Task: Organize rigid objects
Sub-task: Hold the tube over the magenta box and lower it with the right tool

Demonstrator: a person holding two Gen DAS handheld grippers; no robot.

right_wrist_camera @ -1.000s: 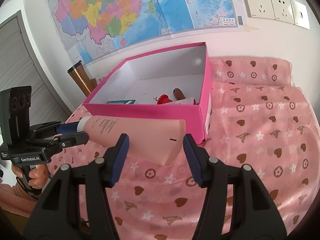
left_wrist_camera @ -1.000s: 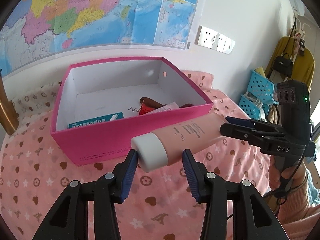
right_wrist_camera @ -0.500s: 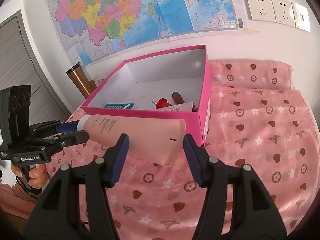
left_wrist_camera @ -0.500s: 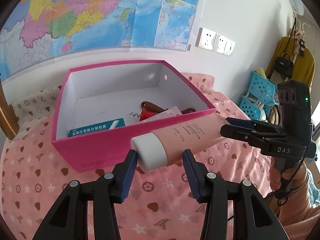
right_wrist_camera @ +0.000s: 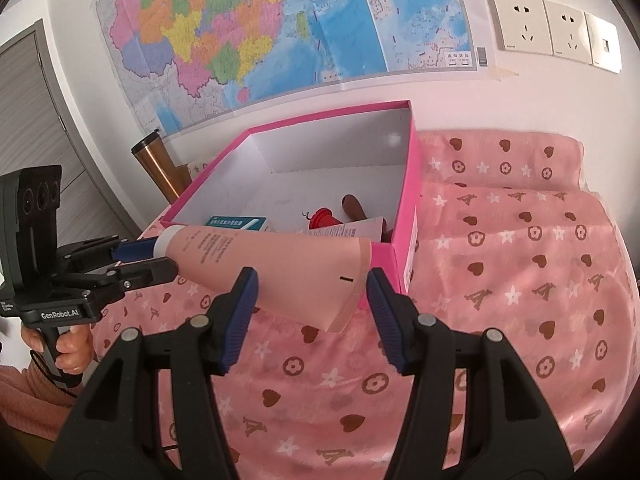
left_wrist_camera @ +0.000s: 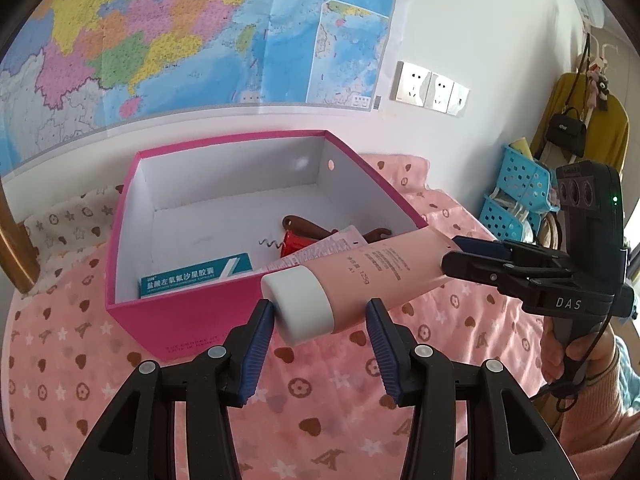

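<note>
Pink soft tube (left_wrist_camera: 372, 276) hangs just before the box (left_wrist_camera: 160, 322): left gripper (left_wrist_camera: 320, 316) pinches its stiff cap (left_wrist_camera: 298, 304), right gripper (right_wrist_camera: 312, 292) clamps the flat tail; probably light, squashy midway.

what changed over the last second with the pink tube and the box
The pink tube, carried between the left gripper at its white cap and the right gripper at its flat end, has risen. It now sits level with the pink box rim, so more of the inside shows. Both grips and the box contents are unchanged.
</note>
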